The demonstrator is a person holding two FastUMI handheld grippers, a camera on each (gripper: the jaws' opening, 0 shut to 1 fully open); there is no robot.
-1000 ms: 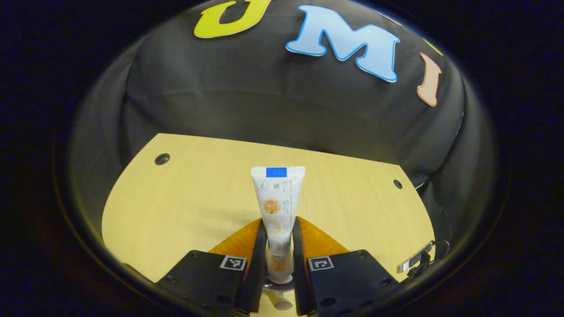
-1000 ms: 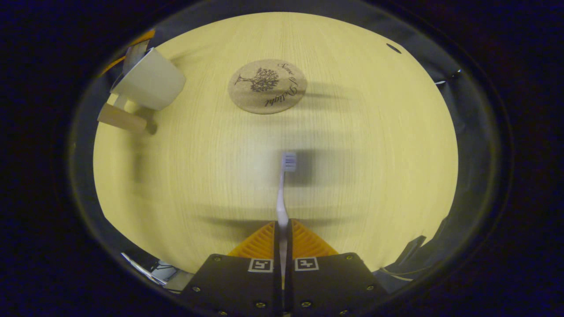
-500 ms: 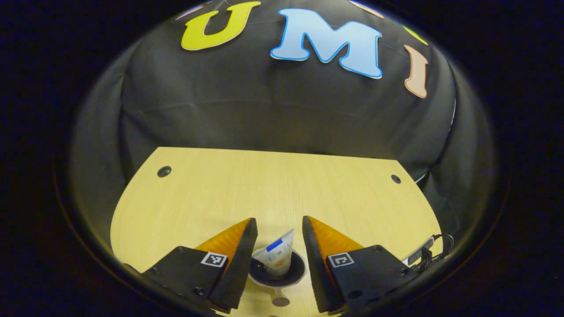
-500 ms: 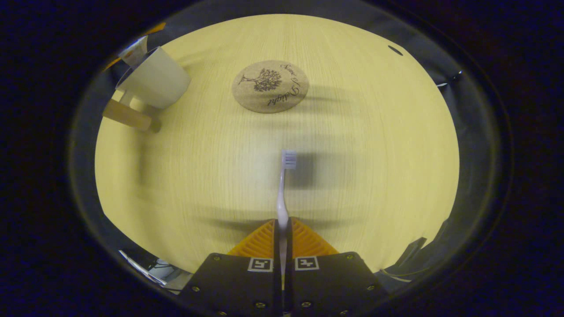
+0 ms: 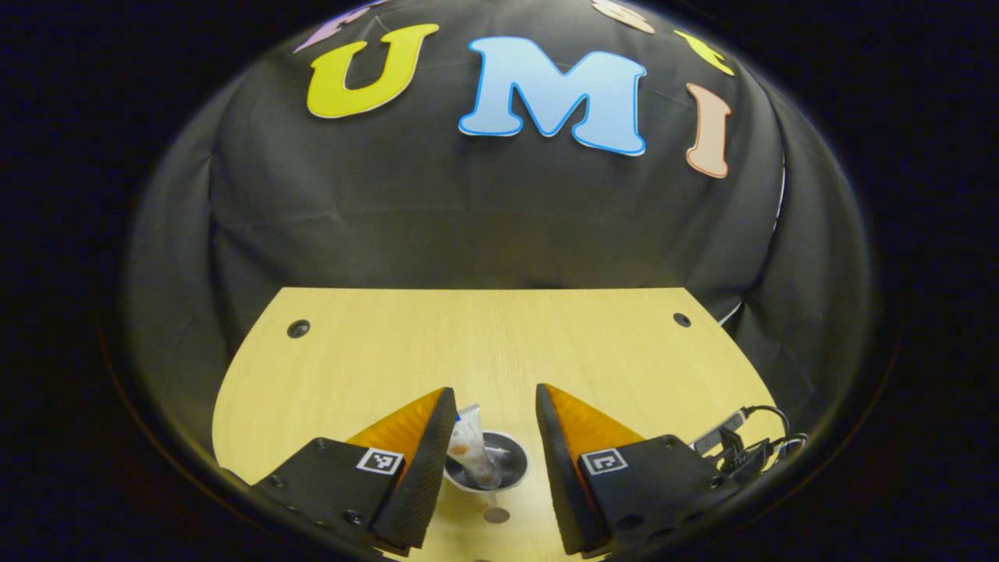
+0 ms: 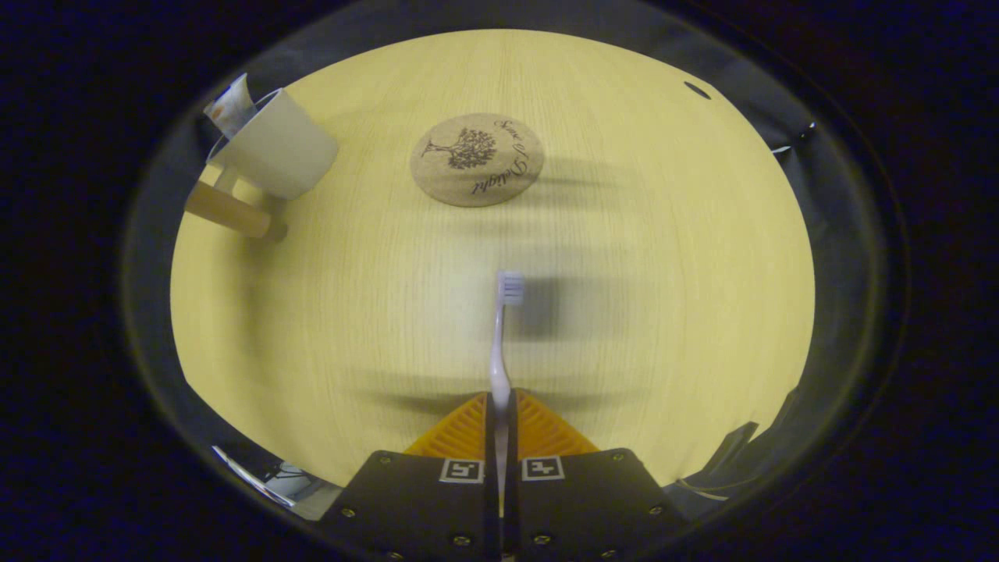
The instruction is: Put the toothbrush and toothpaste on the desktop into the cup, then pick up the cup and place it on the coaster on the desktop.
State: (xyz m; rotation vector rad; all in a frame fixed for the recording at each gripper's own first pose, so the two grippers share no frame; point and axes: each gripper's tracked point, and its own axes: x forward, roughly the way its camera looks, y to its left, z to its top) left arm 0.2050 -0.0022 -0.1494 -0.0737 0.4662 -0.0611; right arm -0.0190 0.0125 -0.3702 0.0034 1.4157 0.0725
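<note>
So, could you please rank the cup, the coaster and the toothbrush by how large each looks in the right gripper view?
1. Toothbrush, longest, though nearest the camera in the right claw.
2-3. Cup and coaster look alike; unranked.

A pale wood desk (image 6: 624, 312) carries a cork coaster (image 6: 477, 159) and, well apart, a white cup (image 6: 279, 154).

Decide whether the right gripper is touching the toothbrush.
Touching: in the right gripper view, the right gripper is shut on the toothbrush handle, both fingers pressed against it.
</note>
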